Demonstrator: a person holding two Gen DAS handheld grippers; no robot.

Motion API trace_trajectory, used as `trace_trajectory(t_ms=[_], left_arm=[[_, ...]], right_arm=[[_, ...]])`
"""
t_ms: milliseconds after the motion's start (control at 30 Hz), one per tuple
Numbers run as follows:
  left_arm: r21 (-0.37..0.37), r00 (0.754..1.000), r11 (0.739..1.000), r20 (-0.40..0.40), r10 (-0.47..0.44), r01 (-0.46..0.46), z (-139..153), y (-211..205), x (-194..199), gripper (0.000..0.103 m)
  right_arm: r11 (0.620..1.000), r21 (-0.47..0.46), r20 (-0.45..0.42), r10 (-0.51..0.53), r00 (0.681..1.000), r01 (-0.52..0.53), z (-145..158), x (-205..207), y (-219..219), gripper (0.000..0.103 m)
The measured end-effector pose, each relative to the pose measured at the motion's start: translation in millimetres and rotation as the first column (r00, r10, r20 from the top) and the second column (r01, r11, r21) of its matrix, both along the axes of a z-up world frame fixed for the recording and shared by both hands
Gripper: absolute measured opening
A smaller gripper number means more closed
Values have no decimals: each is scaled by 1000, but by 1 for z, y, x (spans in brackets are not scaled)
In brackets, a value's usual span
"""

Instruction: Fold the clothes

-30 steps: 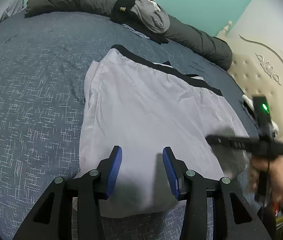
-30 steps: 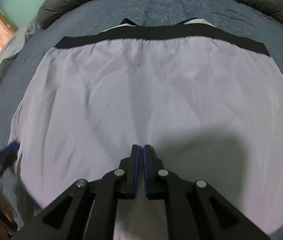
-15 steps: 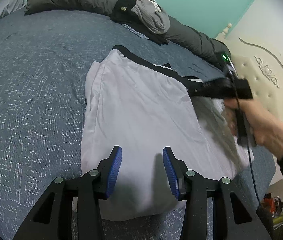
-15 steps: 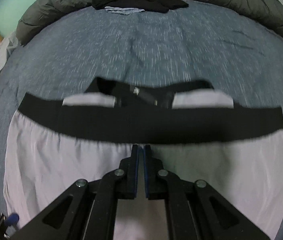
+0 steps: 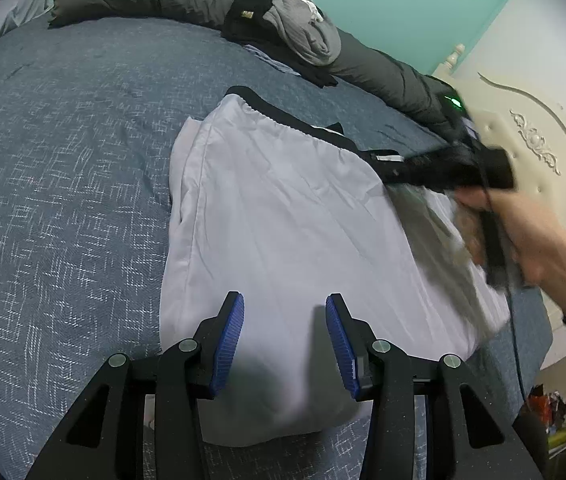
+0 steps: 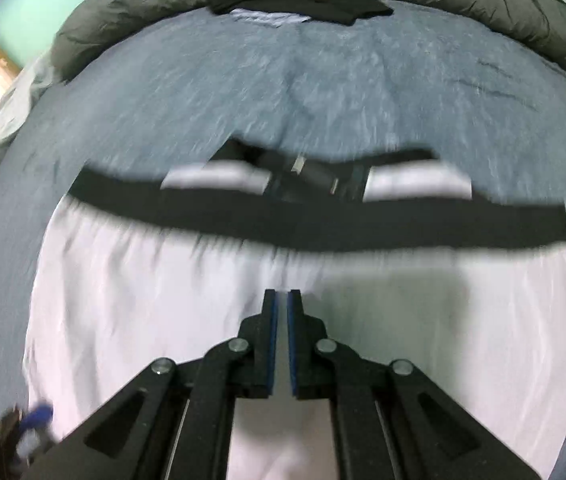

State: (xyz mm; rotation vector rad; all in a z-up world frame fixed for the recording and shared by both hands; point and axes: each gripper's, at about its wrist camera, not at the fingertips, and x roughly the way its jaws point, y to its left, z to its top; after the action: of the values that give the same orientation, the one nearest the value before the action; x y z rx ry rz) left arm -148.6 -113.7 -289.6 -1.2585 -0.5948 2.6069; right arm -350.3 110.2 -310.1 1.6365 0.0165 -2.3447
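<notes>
Left wrist view: our left gripper (image 5: 285, 340) hangs with its blue fingers (image 5: 227, 338) spread wide and nothing between them, low over the near hem of the pale lilac shorts (image 5: 283, 220). Toward two o'clock our right hand (image 5: 539, 240) carries the right gripper (image 5: 393, 174) over the far right part of the garment, close to the black waistband (image 5: 283, 118); it is blurred with motion. In the right wrist view that right gripper (image 6: 282, 340) has its fingers (image 6: 270, 344) nearly together with a thin slit between them, and we see no cloth in the slit, though the blur leaves us unsure.

The shorts lie spread flat on the blue-grey bedspread (image 5: 63, 180), waistband at twelve o'clock, hem at six, and the left edge looks turned over on itself. A heap of clothes (image 5: 287, 32) sits on the dark rolled duvet (image 5: 143, 0) well beyond at twelve.

We judge the step in hand to be flattening or setting up a fold of the shorts. To do it well, we keep the closed right fingers low and flat on the cloth, stroke outward from the middle so wrinkles run off the edge, and avoid dragging the waistband askew. We pinch only one corner layer with the left when lifting, and match edge to edge before pressing the crease.
</notes>
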Motion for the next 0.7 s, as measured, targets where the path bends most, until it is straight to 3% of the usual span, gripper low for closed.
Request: trace_trajectory(t_ms=[67,367,500,700], left_arm=[[1,1000,1000,-4,5,-5,1,0,2,47],[18,1000,1000,-9,19,-19,3,-3,7,47],[16,1000,1000,-18,10,-10,7,-1,8,48],[15,1000,1000,-19,11,-11,6,-6,8,49]], right_arm=[[1000,-7,16,26,1000,-26,-1,26,-13,3],[997,-53,105,66,992,-61,-14,136,7,3],[996,-55,97,77,992,-72,-12,164,13,3],[995,-55,158,86,984,-78,-33,189,16,3]])
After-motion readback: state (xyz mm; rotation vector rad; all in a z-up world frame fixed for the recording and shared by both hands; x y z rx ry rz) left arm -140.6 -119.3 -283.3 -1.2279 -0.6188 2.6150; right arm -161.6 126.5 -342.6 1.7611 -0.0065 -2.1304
